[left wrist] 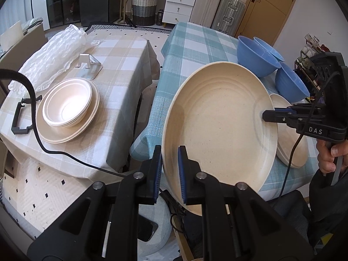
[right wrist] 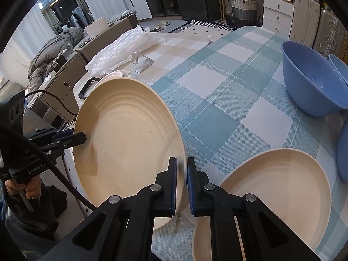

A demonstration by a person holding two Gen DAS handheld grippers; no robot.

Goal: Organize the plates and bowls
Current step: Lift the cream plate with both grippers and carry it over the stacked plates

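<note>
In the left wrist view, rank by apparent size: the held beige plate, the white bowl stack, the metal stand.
1. Held beige plate, though nearness to the camera inflates it.
2. White bowl stack.
3. Metal stand.

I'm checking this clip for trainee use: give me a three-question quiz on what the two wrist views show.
1. True or false: both grippers clamp the same round beige plate.
2. Which tablecloth lies under the blue plastic bowls? A beige check B teal check
3. What sits on the beige plates stacked on the other table?

Key: 1 true: left gripper and right gripper each pinch its rim. 2 B, the teal checked cloth. 3 Nested white bowls.
</note>
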